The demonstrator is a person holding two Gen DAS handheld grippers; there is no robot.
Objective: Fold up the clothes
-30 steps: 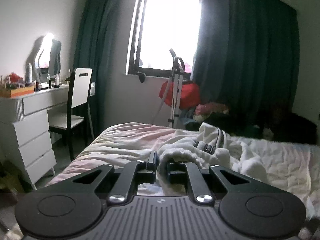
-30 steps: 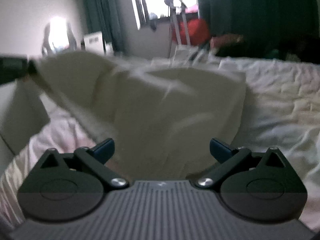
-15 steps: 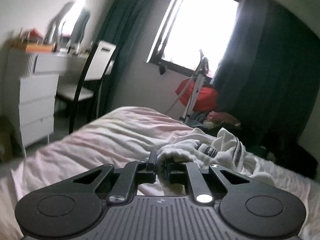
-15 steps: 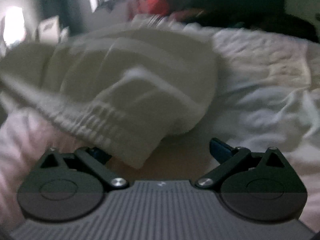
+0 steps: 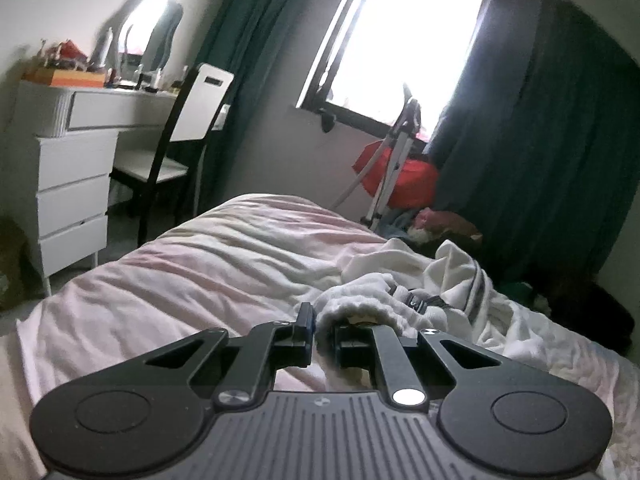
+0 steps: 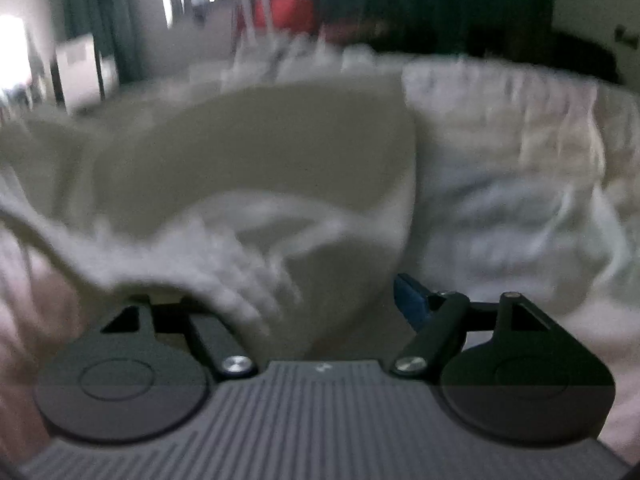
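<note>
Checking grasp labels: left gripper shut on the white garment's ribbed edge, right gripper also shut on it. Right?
Half right. The left gripper is shut on the white garment, but the right wrist view shows the right gripper open, jaws wide apart, cloth lying between them.

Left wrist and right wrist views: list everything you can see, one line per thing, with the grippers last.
White garment: one, cream-white with a ribbed hem and grey stripes, crumpled on the bed.
Bed: one, pale pink and white cover, fills the foreground.
Dresser: one, white, with drawers, at left; small clutter on top.
Mirror: one, dark frame, on the dresser.
Chair: one, white with black frame, beside the dresser.
Window: one, bright, back wall.
Curtains: dark green, both sides of the window.
Red bag: one, under the window.
Stand: one, silver, in front of the bag.
Left gripper: black, shut on the garment's hem.
Right gripper: black, open, garment draped over one finger; blurred.
</note>
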